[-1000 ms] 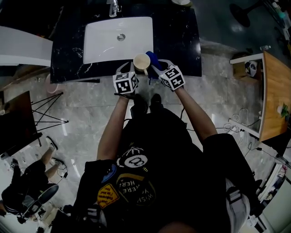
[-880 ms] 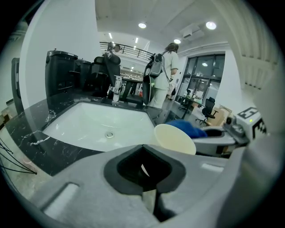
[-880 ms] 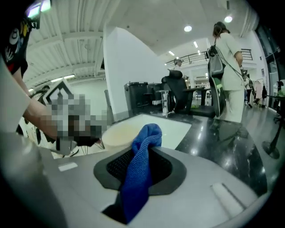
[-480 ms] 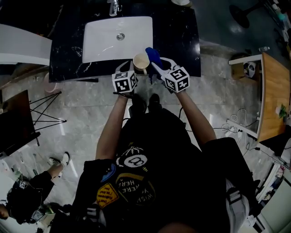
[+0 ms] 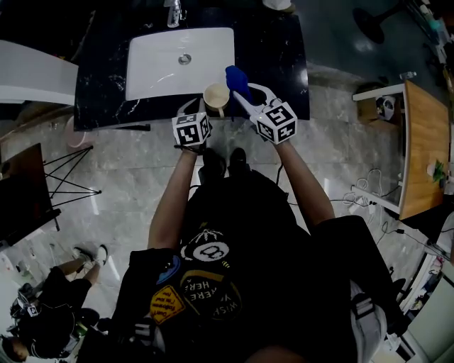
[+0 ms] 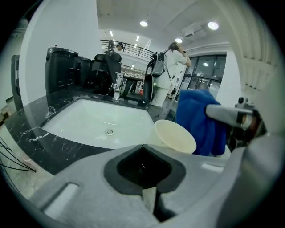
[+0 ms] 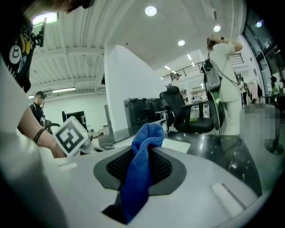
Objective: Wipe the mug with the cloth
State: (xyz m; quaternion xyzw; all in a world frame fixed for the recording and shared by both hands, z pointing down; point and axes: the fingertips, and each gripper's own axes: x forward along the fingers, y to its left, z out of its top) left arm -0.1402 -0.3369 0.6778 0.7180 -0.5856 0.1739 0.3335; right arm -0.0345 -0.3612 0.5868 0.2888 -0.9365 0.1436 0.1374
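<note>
In the head view, a cream mug [image 5: 216, 96] hangs over the front edge of the black counter [image 5: 284, 64]. My left gripper [image 5: 202, 108] is shut on its handle. The left gripper view shows the mug [image 6: 175, 136] tilted just beyond my left gripper [image 6: 147, 178], with a cream strip pinched between the jaws. A blue cloth [image 5: 237, 81] is bunched in my right gripper [image 5: 246, 99], right of the mug's rim and apart from it. In the right gripper view the cloth [image 7: 140, 156] hangs through my shut right gripper [image 7: 138, 176]. It also shows beside the mug as the cloth [image 6: 200, 120].
A white sink basin [image 5: 181, 60] with a drain is set into the counter behind the mug, with a tap [image 5: 174, 10] at its back. A wooden table [image 5: 424, 142] stands to the right. A seated person [image 5: 42, 319] is at the lower left on the grey floor.
My right gripper has lifted the cloth slightly up and away from the mug's rim. The mug and left gripper have barely shifted. The person at lower left has moved.
</note>
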